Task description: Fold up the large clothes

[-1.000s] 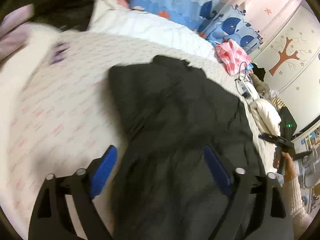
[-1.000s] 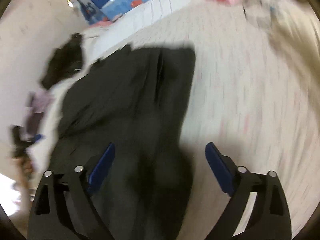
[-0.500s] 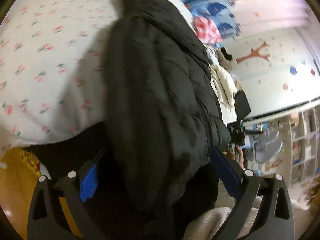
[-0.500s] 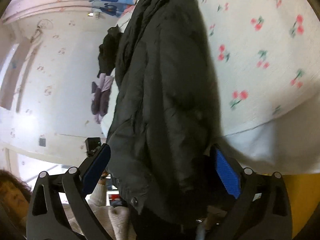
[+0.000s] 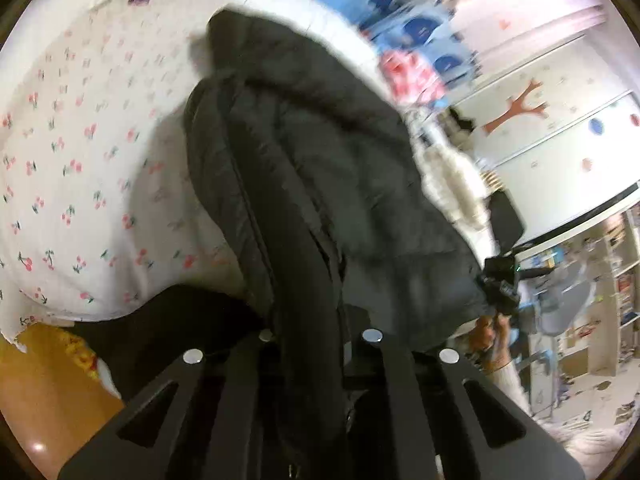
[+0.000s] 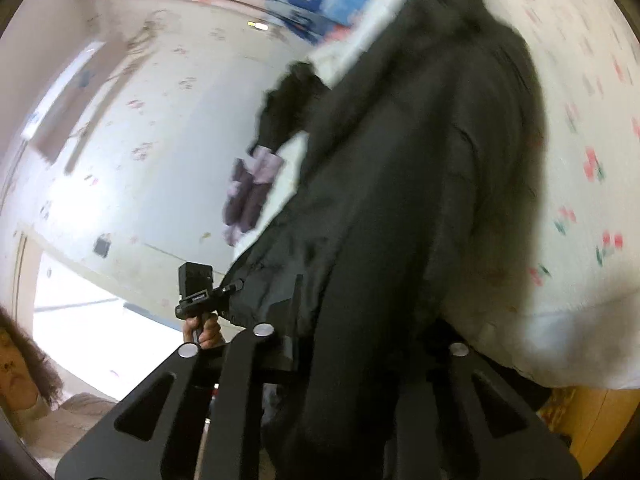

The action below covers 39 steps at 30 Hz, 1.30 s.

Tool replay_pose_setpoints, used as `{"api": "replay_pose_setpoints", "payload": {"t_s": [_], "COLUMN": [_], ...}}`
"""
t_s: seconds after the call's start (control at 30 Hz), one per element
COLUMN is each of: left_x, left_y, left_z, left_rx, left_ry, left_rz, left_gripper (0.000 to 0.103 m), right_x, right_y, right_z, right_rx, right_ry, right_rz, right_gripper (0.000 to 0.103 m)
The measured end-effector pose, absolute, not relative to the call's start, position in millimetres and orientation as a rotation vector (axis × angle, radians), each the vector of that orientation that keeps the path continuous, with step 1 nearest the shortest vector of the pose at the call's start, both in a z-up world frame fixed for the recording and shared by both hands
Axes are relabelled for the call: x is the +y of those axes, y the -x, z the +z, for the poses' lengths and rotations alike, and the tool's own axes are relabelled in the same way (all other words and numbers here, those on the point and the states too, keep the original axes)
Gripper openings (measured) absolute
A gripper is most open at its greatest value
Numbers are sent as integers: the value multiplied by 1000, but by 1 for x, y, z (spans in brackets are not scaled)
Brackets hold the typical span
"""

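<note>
a white bedsheet printed with small red cherries fills nine o'clock; the black padded jacket lies across it, hem off the edge, pinched in both the left gripper and right gripper; blue whale-print bedding sits at one o'clock.

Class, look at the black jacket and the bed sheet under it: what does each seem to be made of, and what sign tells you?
Black jacket: probably padded synthetic shell, nylon or polyester; faint sheen, puffy quilted panels.
Bed sheet: looks like matte woven cotton or a blend; no shine, printed cherries, soft creases. The blur leaves the weave unclear.
</note>
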<state>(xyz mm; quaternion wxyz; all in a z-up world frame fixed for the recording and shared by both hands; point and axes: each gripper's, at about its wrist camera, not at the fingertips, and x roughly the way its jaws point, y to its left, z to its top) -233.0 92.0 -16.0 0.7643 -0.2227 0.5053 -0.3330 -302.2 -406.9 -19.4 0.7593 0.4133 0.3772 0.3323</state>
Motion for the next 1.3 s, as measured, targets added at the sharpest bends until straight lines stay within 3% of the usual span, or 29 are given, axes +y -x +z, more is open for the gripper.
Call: {"api": "replay_pose_setpoints", "payload": {"t_s": [0.17, 0.23, 0.33, 0.37, 0.4, 0.5, 0.57, 0.63, 0.73, 0.8, 0.83, 0.87, 0.97, 1.17, 1.3], "left_x": [123, 135, 145, 147, 150, 163, 164, 164, 151, 136, 127, 123, 112, 121, 153], "left_y": [269, 284, 297, 299, 300, 300, 299, 299, 300, 304, 305, 306, 313, 328, 323], "left_z": [40, 41, 1, -15, -29, -71, -81, -84, -77, -66, -61, -56, -30, 28, 34], "left_rx": [974, 997, 1146, 1191, 1224, 1256, 1271, 1261, 1205, 1185, 1188, 1177, 1080, 879, 817], "left_ry": [527, 520, 508, 514, 523, 643, 664, 669, 683, 646, 601, 589, 588, 661, 779], "left_rz": [-813, -861, -886, -883, -884, -882, -846, -841, -899, -950, -932, -935, -963, -1070, -1054], "left_gripper": [9, 10, 17, 19, 20, 39, 74, 76, 76, 46, 28, 20, 14, 13, 13], "right_x": [-398, -398, -404, -409, -412, -419, -422, -423, -420, -413, -409, -408, -405, -411, -430], "right_y": [338, 354, 375, 381, 384, 391, 395, 397, 396, 395, 395, 396, 400, 408, 413], "right_z": [37, 38, 3, -18, -34, -80, -101, -112, -107, -98, -88, -81, -44, 17, 31], "right_rx": [769, 807, 930, 973, 1004, 1055, 1057, 1047, 984, 932, 906, 879, 726, 456, 337], "right_ry": [-798, -785, -839, -879, -913, -1019, -1073, -1102, -1108, -1095, -1065, -1050, -1036, -1060, -1108], "right_rz": [855, 879, 879, 858, 833, 762, 737, 721, 732, 764, 771, 776, 814, 931, 949], "right_gripper": [14, 20, 45, 61, 69, 74, 75, 76, 71, 36, 30, 24, 16, 15, 15]}}
